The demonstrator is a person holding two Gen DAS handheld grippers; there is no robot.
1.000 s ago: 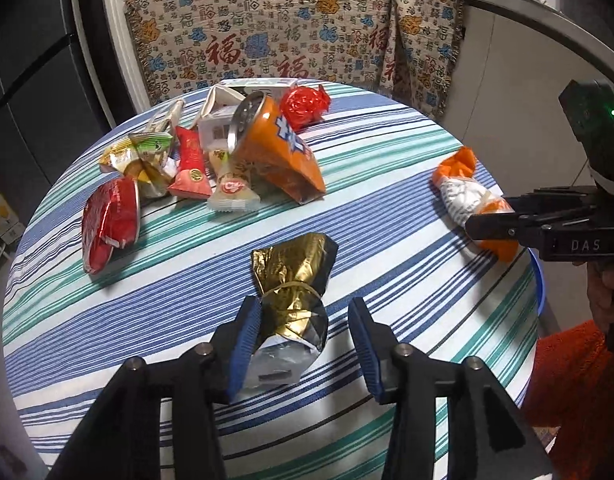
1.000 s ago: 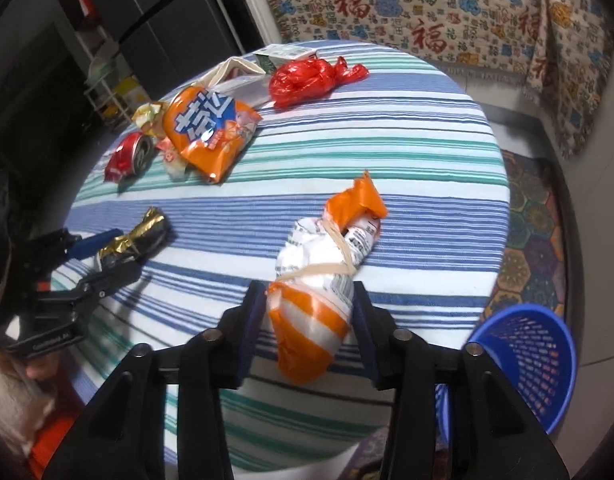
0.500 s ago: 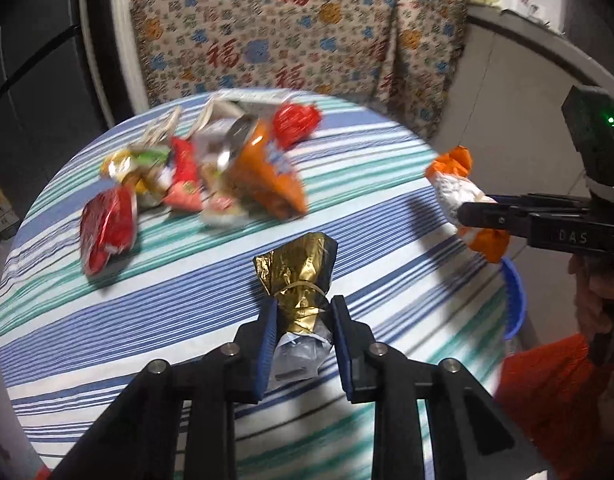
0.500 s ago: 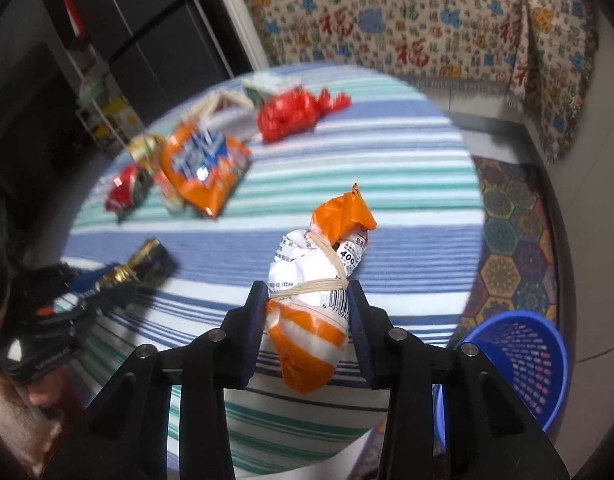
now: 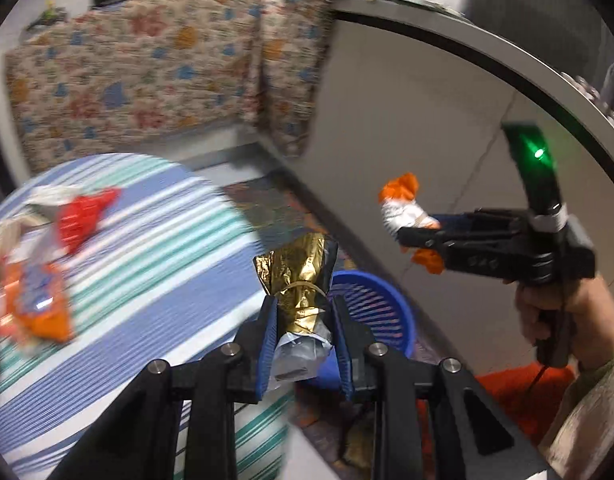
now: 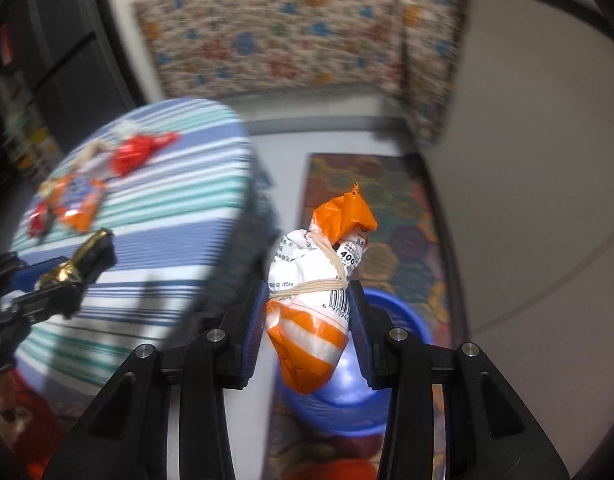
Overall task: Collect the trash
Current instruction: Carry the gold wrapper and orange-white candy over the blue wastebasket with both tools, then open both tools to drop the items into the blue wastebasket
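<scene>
Orange-white packet: "400" near its tied neck, barcode w/ digits "6 9709…" lower down. Other print too blurred.

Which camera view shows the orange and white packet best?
The right wrist view: the orange and white packet fills the centre, held between the jaws of the right gripper, with its rubber bands and barcode readable. The left wrist view shows it only small and from the side.

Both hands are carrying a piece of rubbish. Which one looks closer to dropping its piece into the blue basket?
Probably the right gripper: its orange packet hangs over the blue basket, while the left gripper holds its gold wrapper near the table's edge.
</scene>
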